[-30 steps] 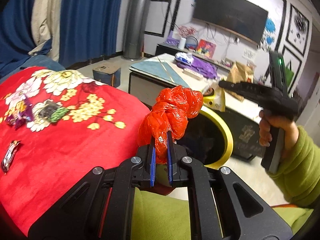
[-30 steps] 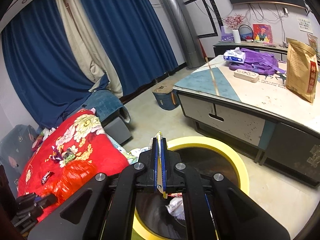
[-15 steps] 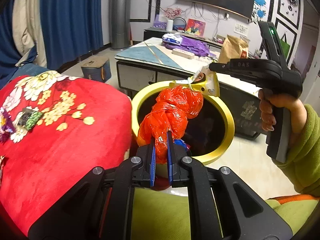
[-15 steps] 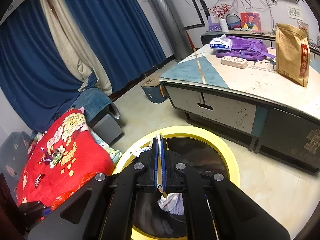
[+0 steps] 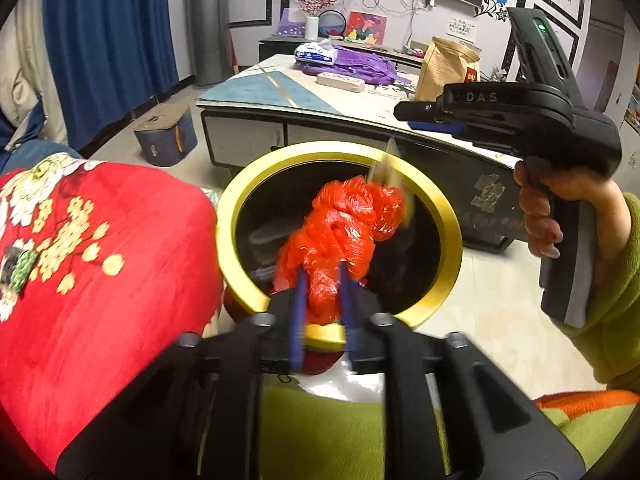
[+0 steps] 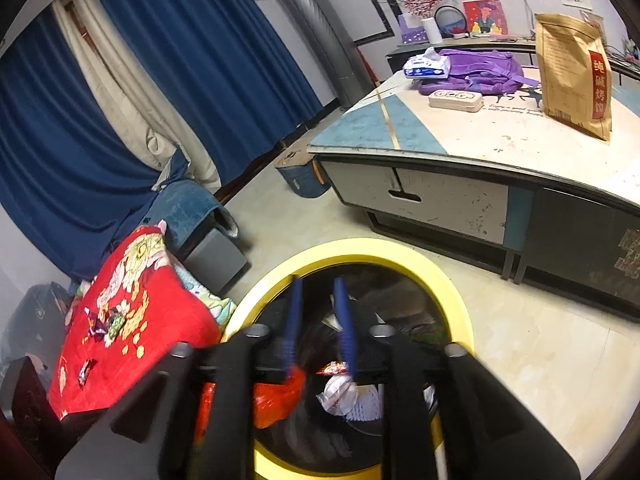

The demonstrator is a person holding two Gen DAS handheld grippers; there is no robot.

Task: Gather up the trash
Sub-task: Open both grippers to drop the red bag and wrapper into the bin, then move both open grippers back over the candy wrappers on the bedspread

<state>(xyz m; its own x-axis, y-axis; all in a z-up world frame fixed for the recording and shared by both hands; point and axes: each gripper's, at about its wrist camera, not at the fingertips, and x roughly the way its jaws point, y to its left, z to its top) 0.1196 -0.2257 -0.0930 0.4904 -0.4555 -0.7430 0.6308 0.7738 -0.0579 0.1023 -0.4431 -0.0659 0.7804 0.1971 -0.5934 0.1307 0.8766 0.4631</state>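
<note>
A crumpled red plastic bag [image 5: 344, 232] hangs over the mouth of the yellow-rimmed trash bin [image 5: 450, 236]. My left gripper [image 5: 322, 280] has its jaws slightly parted around the bag's lower end; the bag still sits between the fingers. My right gripper [image 6: 318, 292] is open and empty above the bin [image 6: 452, 292]; it also shows in the left wrist view [image 5: 404, 114]. A blurred yellowish wrapper [image 5: 386, 168] is in the air below it, above the bin. Several wrappers [image 6: 106, 322] lie on the red floral blanket [image 6: 160, 312].
A low table [image 6: 480, 160] stands behind the bin with a brown paper bag [image 6: 572, 76], purple bag [image 6: 476, 70] and tissue pack. A small blue stool [image 5: 166, 134] sits on the floor. Blue curtains [image 6: 180, 60] hang at the left. Trash lies inside the bin.
Both grippers moved over the bin. My right gripper opened and dropped its wrapper. My left gripper's jaws widened around the red bag, which now hangs over the bin opening.
</note>
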